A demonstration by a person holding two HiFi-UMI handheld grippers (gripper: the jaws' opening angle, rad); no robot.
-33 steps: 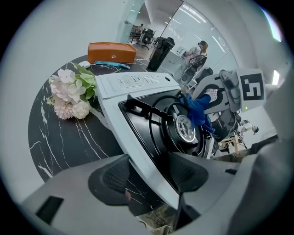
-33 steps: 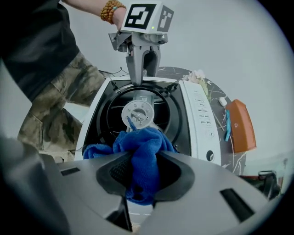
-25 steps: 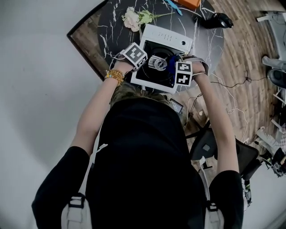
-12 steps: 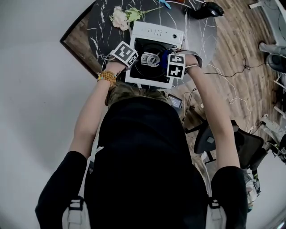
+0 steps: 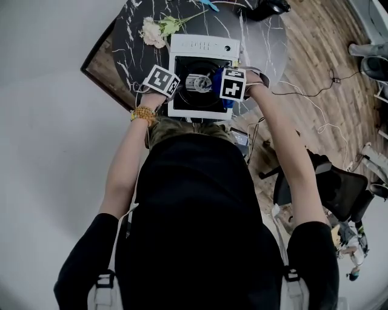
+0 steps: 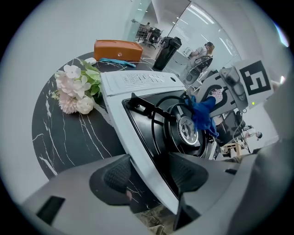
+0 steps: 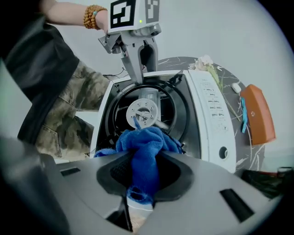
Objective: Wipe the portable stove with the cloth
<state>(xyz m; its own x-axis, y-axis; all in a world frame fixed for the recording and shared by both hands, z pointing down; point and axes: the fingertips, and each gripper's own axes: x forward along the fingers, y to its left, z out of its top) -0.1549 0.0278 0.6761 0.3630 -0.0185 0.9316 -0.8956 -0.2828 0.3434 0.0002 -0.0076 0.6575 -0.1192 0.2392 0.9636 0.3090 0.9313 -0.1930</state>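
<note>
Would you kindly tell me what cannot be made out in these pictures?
Right gripper view: the blue fluffy cloth hides the surface of the white portable stove beneath it.
Left gripper view: the left gripper itself covers the stove's near corner.
All views: the stove's panel print is too small to read.
Head view: the top edge cuts off a black object.

On table (image 5: 124,48), stove (image 5: 203,45); flowers (image 5: 151,31) left of it; cloth (image 7: 144,142) on stove.

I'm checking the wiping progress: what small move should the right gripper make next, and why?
Probably drag the blue cloth around the burner on the stove: the right gripper, whose jaws just tightened, pinches it there while the left gripper clamps the stove's rim.
</note>
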